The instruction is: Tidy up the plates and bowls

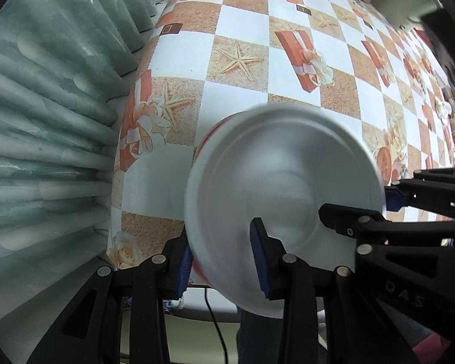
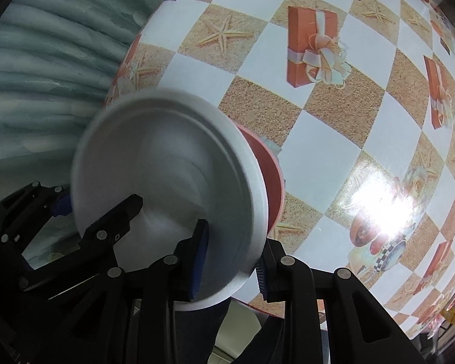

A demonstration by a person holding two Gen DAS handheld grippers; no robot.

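Both grippers clamp one white bowl: your left gripper [image 1: 223,261] pinches its near rim, your right gripper [image 2: 232,257] the opposite rim. That bowl [image 1: 283,200] hangs tilted between them above the table [image 1: 242,60], with a red-edged dish [image 2: 273,170] just behind it. You look mid-carry; next, level it and keep both hands moving together toward the stacking spot.
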